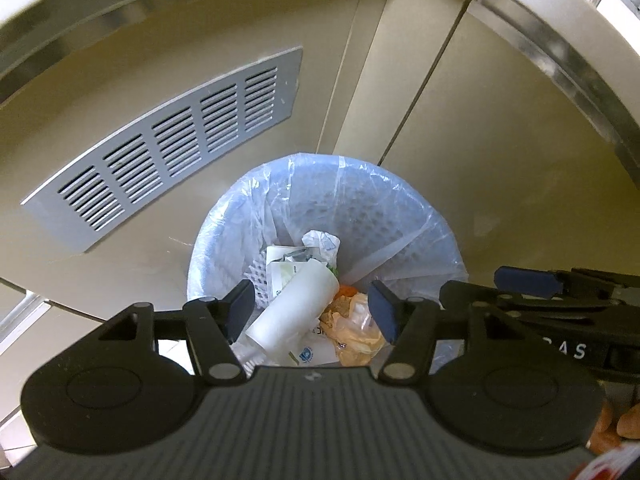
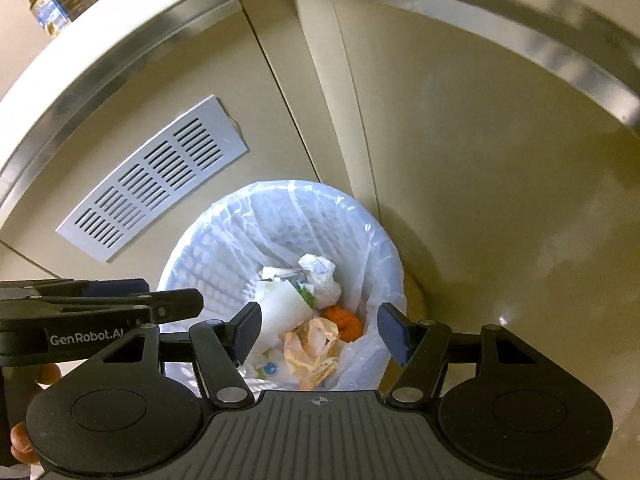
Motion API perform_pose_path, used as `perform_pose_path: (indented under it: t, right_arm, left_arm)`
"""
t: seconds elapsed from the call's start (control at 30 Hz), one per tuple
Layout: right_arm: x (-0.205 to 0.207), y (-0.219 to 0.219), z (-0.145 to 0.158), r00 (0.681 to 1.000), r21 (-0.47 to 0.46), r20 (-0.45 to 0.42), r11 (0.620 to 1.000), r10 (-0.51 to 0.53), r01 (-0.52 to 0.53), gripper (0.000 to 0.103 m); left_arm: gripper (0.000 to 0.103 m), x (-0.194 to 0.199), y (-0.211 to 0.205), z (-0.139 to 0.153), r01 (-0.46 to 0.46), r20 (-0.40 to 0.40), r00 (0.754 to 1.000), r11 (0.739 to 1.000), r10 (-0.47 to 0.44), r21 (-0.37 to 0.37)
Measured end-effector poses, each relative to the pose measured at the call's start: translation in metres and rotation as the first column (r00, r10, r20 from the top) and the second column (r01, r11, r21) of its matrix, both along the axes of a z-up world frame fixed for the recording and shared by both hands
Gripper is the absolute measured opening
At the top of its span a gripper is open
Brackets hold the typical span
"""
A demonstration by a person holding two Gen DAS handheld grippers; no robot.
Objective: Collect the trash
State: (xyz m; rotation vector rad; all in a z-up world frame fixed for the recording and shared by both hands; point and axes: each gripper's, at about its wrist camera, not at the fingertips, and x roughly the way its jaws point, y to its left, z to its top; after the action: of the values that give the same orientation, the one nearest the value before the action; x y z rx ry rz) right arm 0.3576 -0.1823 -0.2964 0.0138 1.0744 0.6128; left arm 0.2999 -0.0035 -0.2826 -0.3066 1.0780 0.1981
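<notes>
Both grippers (image 1: 312, 310) (image 2: 320, 330) gape empty over bin (image 2: 192, 264); trash (image 2: 312, 344) partly hidden, perhaps wrappers

Two black handheld grippers point steeply downward, side by side. The left black two-finger gripper (image 1: 314, 310) has its blue-padded jaws spread wide apart with nothing pressed between the pads. The right black two-finger gripper (image 2: 320, 334) is likewise spread wide, its pads gripping nothing. Each gripper shows at the edge of the other's view, so the two sit close together at about the same height. Bare fingertips (image 2: 24, 440) of the left hand wrap that gripper's handle; fingers (image 1: 628, 426) of the other hand show too.
</notes>
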Motion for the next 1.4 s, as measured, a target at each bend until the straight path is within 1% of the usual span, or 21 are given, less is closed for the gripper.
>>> perform_pose_path:
  t: [0.13,0.27,0.43,0.53,0.67,0.77,0.87,0.93,1.03,1.13,1.4]
  right_arm:
    - [-0.007,-0.004,0.011,1.000,0.016,0.021,1.000,0.009,-0.009,0.064]
    - [-0.019,-0.011,0.029,0.999,0.042,0.047,0.999,0.018,-0.020,0.065]
    - [-0.045,-0.025,0.063,0.996,0.084,0.090,0.996,0.025,-0.033,0.064]
    - [-0.063,-0.036,0.086,0.993,0.109,0.117,0.993,0.027,-0.040,0.065]
    - [-0.090,-0.051,0.116,0.987,0.128,0.160,0.991,0.026,-0.047,0.065]
    - [-0.111,-0.061,0.138,0.983,0.135,0.181,0.990,0.021,-0.046,0.065]
    - [-0.127,-0.069,0.158,0.981,0.145,0.192,0.989,0.009,-0.037,0.065]
    - [-0.137,-0.074,0.170,0.980,0.153,0.199,0.988,-0.005,-0.026,0.065]
    - [-0.150,-0.081,0.184,0.980,0.168,0.196,0.986,-0.033,0.000,0.065]
    - [-0.162,-0.083,0.199,0.983,0.174,0.175,0.985,-0.050,0.019,0.065]
    - [-0.200,-0.076,0.234,0.980,0.185,0.174,0.981,-0.098,0.065,0.065]
  left_arm:
    - [0.059,-0.009,-0.004,0.013,-0.012,0.020,1.000,1.000,0.012,0.015]
    - [0.059,-0.024,-0.011,0.035,-0.035,0.055,0.998,0.999,0.033,0.032]
    - [0.059,-0.057,-0.021,0.079,-0.080,0.117,0.991,0.995,0.072,0.064]
    - [0.059,-0.082,-0.028,0.109,-0.114,0.155,0.983,0.991,0.102,0.066]
    - [0.059,-0.114,-0.039,0.148,-0.130,0.182,0.977,0.986,0.109,0.106]
    - [0.059,-0.136,-0.048,0.175,-0.121,0.211,0.973,0.984,0.092,0.132]
    - [0.060,-0.150,-0.056,0.197,-0.097,0.225,0.972,0.982,0.060,0.159]
    - [0.063,-0.157,-0.061,0.208,-0.081,0.238,0.970,0.983,0.040,0.164]
    - [0.065,-0.165,-0.067,0.223,-0.056,0.256,0.967,0.986,0.014,0.158]
    - [0.065,-0.172,-0.070,0.234,-0.027,0.259,0.966,0.989,-0.012,0.146]
    - [0.065,-0.202,-0.067,0.257,0.024,0.273,0.960,0.989,-0.063,0.143]
